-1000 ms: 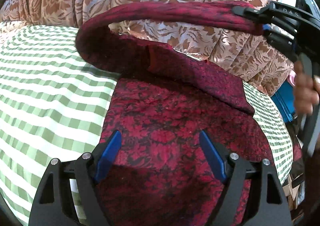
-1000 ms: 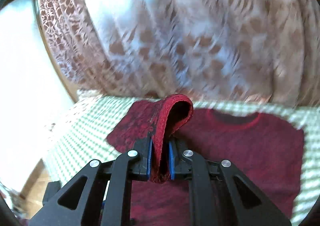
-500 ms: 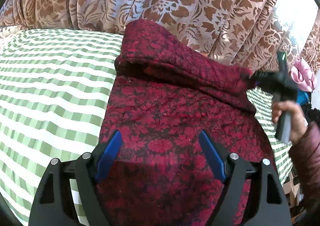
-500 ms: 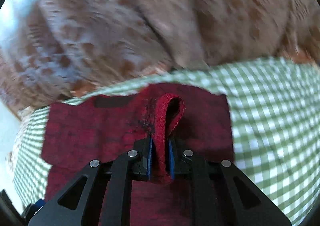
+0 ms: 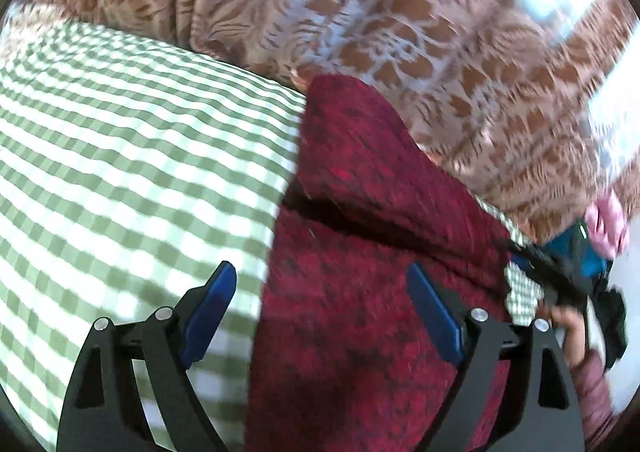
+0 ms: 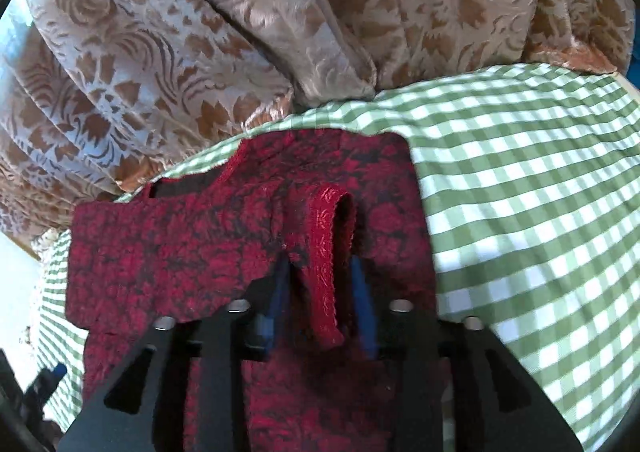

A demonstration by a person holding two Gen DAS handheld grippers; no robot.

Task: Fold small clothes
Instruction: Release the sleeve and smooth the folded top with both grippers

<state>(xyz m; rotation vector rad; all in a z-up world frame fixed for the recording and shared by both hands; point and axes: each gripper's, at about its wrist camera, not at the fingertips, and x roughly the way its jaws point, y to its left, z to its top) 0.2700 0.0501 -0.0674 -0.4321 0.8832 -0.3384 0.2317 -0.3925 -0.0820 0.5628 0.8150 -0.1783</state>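
Right gripper (image 6: 320, 292) opening around red garment (image 6: 180, 252), checked cloth (image 6: 520, 192), patterned curtain (image 6: 240, 32) behind

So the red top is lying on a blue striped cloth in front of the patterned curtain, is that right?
Not quite. The cloth under the red top is green and white checked, not blue striped, as the right wrist view shows. The rest holds: the top lies on it in front of the patterned curtain.

Dark red floral top (image 6: 192, 252) lying flat on green-checked cloth (image 6: 520, 192).
One sleeve (image 6: 324, 252) is folded across its body, the cuff standing up in a loop.
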